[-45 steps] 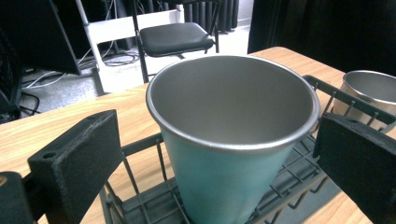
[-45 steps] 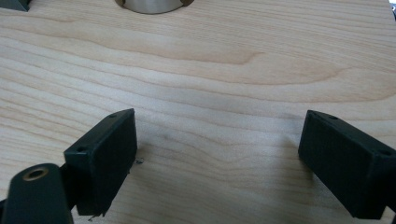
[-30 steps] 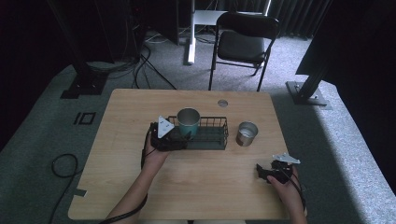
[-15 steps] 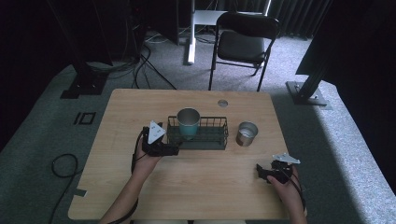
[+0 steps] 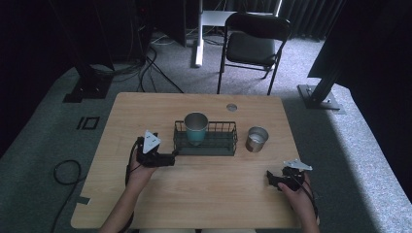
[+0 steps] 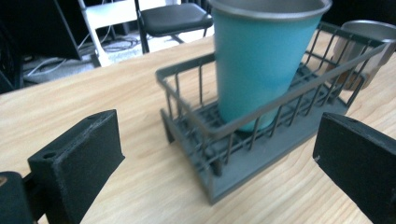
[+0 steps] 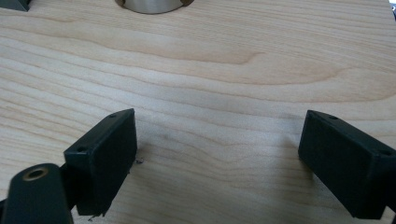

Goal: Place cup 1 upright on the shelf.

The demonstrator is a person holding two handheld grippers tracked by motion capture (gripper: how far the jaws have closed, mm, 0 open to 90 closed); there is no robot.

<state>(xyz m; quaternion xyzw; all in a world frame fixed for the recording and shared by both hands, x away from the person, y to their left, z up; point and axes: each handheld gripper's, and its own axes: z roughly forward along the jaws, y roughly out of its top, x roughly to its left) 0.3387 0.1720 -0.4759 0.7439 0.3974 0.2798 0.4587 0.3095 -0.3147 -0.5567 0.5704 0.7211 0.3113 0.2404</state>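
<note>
Left gripper [image 5: 171, 156] sits left of center in the high view, jaws spread wide with nothing in them, aimed at the rack [image 5: 214, 145]. That's a dark wire rack mid-frame with a teal cup [image 5: 196, 128] standing upright in its left end, metal rim, open top. A steel cup [image 5: 256, 139] stands just right of it. Right gripper [image 5: 273, 178], lower right, is also released and low over the bare table [image 5: 214, 194].

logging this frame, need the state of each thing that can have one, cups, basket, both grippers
teal cup: upright, standing in the left end of the basket, nothing seen inside
wire basket: flat on the table, right part bare
steel cup: upright on the table, right of the basket, apart from it
left gripper: jaws open, holding nothing, just short of the basket's left end
right gripper: jaws open, holding nothing, low over bare wood
folding chair: unfolded, seat bare
</note>
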